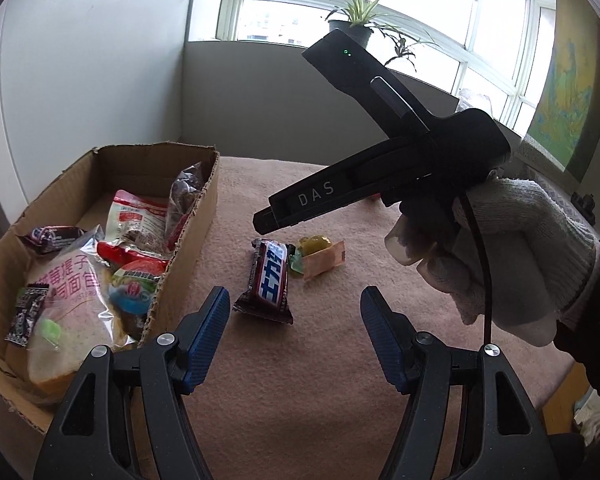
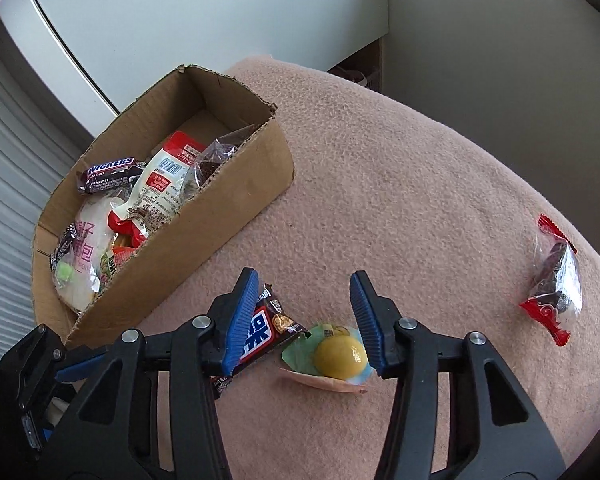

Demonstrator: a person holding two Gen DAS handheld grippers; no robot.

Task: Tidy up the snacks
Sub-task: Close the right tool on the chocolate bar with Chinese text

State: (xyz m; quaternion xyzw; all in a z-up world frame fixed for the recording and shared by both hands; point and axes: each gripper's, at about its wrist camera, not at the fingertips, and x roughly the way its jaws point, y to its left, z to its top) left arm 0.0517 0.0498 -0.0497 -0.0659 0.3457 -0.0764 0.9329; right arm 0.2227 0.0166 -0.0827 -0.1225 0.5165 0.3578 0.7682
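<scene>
A dark chocolate bar [image 1: 269, 277] [image 2: 256, 330] and a yellow jelly cup [image 1: 315, 245] [image 2: 341, 357] on an orange wrapper lie side by side on the pink cloth. My left gripper [image 1: 295, 304] is open, its blue pads either side of the bar's near end and not touching it. My right gripper [image 2: 304, 280] [image 1: 261, 220], held in a gloved hand [image 1: 508, 256], hangs over both snacks. Its jaws are partly apart, one pad over the bar and one beside the cup, and grip nothing. A cardboard box [image 1: 188, 236] [image 2: 220, 208] to the left holds several packets.
A clear packet with red ends [image 2: 556, 280] lies far right on the cloth [image 2: 400, 160], near the table's rounded edge. Behind the table are a grey partition and a window sill with a potted plant [image 1: 354, 24]. White panels stand behind the box.
</scene>
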